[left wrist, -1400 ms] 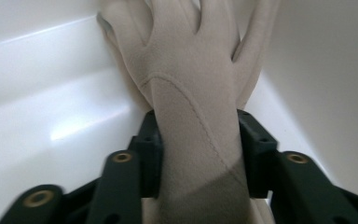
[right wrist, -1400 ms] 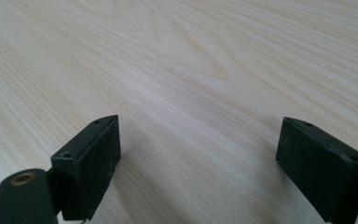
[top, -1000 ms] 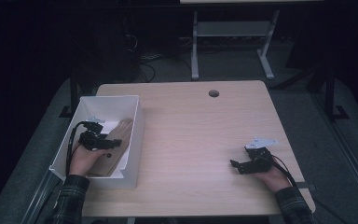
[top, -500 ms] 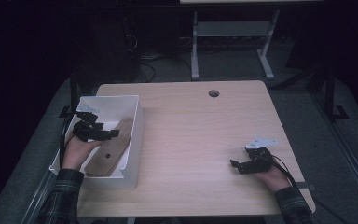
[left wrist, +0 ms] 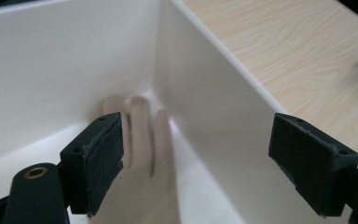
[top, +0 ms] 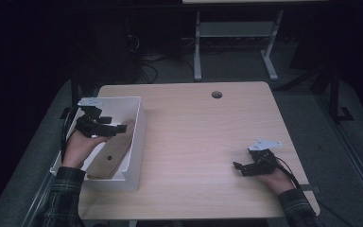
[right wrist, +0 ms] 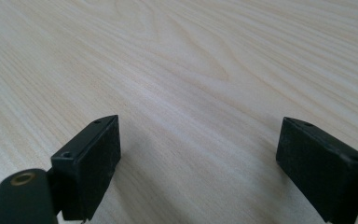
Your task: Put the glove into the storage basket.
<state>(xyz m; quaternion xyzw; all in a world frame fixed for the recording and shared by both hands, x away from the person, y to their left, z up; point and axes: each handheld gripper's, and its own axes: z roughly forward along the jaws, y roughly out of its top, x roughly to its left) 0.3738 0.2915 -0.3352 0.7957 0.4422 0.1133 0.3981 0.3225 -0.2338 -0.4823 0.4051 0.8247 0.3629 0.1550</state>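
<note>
As seen from above, layout: pale wood table (top: pixel 208 142), white box (top: pixel 139 123) on its left part, round hole (top: pixel 216 94) near the far edge.
Left gripper (top: pixel 116 124): held over the box in the left hand (top: pixel 78 146), above the board's upper end, pointing toward the box's right wall.
Left gripper jaws: spread wide, just been opening, nothing between the pads, not touching the board.
Left gripper view: both black pads low in frame, wide apart; white box walls and a corner behind them; blurred beige shape between the pads and beyond them, low in the corner, too soft to tell more.
Brown board (top: pixel 108 158): task's thing; inside the white box, flat and long, small dark hole in its face, tilted, upper end leaning toward the right wall, lower end near the front of the box floor.
Right gripper (top: pixel 242 163): low at the right near edge of the table in the right hand (top: pixel 276 179), well apart from the box, pointing left.
Right gripper jaws: wide apart, gripping nothing; bare wood grain between the pads in the right gripper view.
Sleeves: plaid sleeve (top: pixel 64 198) at bottom left, another at bottom right.
Contact with the table, right gripper: cannot tell.
</note>
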